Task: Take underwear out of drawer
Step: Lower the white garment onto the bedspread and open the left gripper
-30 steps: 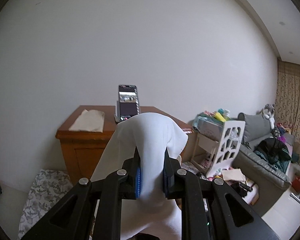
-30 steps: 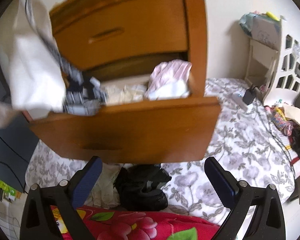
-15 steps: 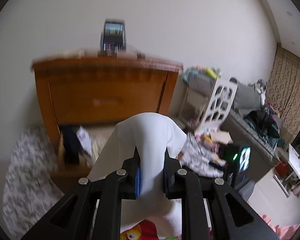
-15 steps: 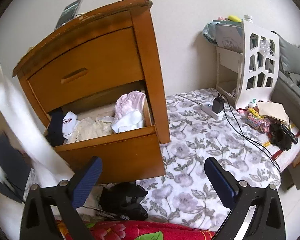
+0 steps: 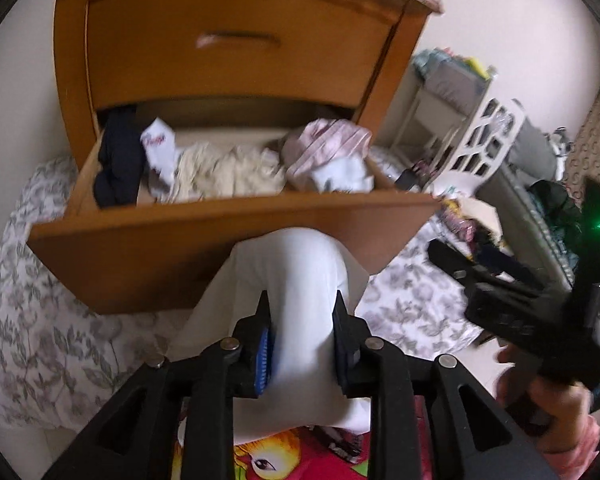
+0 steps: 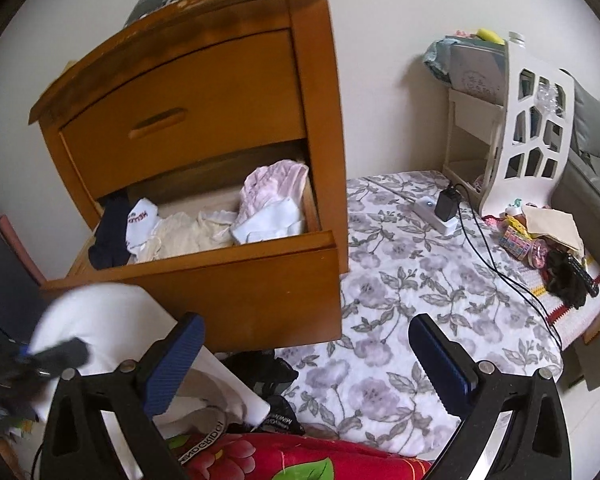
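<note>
The left gripper [image 5: 302, 340], lowered from up by the wall, is easing its jaws apart around the white cotton underwear [image 5: 300, 280], now outside the open wooden drawer [image 5: 204, 236]; the right gripper [image 6: 304, 360] is waiting wide open, empty.

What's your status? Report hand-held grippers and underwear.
Left hand-held gripper opening, white underwear between its pads. Right hand-held gripper open, empty. Drawer open, more clothes inside.

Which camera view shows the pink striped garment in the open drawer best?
The right wrist view: the pink striped garment is sharp there, lying on white cloth at the open drawer's right end. The left wrist view shows it too, but blurred.
</note>
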`<state>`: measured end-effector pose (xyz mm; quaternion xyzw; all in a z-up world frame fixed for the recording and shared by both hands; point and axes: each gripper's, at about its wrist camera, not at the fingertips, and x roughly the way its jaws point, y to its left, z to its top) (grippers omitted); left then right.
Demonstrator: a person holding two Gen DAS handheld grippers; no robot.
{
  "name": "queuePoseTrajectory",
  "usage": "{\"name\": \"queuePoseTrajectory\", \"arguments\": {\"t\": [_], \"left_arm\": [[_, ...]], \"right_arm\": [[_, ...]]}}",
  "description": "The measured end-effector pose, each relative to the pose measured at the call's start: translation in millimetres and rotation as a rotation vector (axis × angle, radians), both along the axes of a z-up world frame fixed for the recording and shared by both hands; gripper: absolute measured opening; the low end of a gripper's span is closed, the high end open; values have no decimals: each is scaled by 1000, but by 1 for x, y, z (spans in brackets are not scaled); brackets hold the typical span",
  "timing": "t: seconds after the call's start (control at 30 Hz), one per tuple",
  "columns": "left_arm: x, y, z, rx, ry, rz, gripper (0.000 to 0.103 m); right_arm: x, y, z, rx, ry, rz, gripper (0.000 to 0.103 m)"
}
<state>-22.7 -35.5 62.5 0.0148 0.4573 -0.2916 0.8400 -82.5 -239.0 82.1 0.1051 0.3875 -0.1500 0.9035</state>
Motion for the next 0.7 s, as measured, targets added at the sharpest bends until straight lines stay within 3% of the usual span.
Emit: {"name": "queuePoseTrajectory", "arguments": {"t": [0.17,0.23,0.33,0.57,0.7], "left_arm": [[9,1,-27,42,44,35,32],[9,3,-30,48,55,40,40],[8,5,-27,53,40,44,55],[5,15,-13,26,-11,75,65],[5,22,-8,38,-45,133,82]], "right_arm": [[3,7,-4,-12,15,22,103],[4,8,-4,-14,18,27,103],[5,10,-5,-18,23,32,103],[6,14,-7,-20,29,48,103],[6,18,-8,-21,37,62,103]]}}
